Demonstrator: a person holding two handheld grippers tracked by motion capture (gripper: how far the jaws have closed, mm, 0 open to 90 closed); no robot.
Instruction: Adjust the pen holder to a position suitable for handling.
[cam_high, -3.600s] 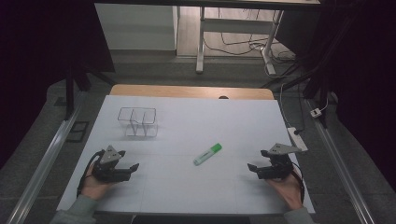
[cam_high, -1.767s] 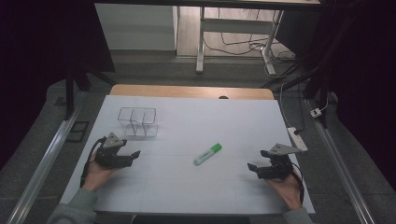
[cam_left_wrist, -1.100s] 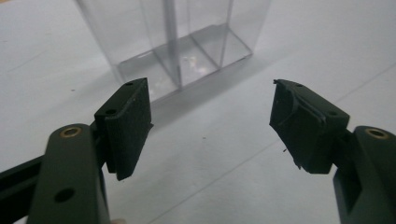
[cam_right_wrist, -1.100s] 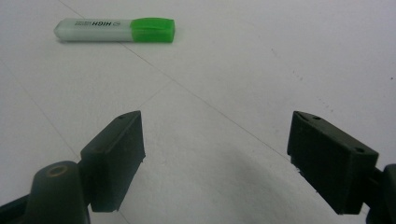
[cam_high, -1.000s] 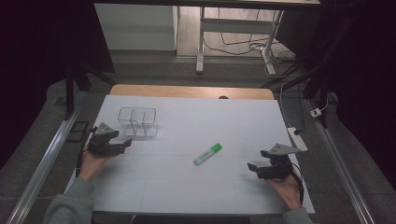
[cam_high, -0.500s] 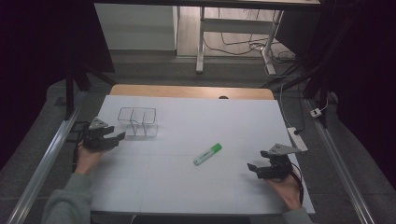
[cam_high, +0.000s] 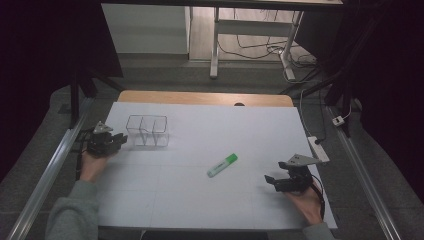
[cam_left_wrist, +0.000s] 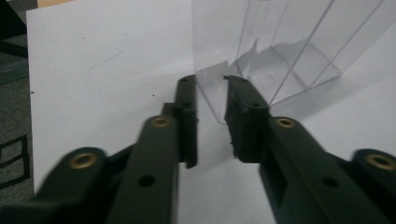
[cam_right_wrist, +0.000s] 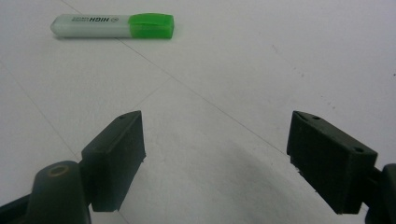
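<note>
Fingers of the left gripper (cam_left_wrist: 211, 119) had just been closing around the near wall of the one clear two-compartment holder (cam_high: 146, 130), a narrow gap remaining. The right gripper (cam_right_wrist: 233, 158) gaped wide, empty, near one green highlighter (cam_high: 222, 165) on the white surface (cam_high: 210, 210).

1. My left gripper (cam_high: 119, 141) has moved from the near-left part of the table away from me and to the left, up to the clear plastic organizer (cam_high: 146, 131).
2. It now sits at the organizer's left end, where earlier it was well apart from it.
3. Its jaws have just been closing; in the left gripper view the organizer's (cam_left_wrist: 280, 51) near wall stands between them, with a gap visible on both sides.
4. My left forearm has stretched further onto the table.
</note>
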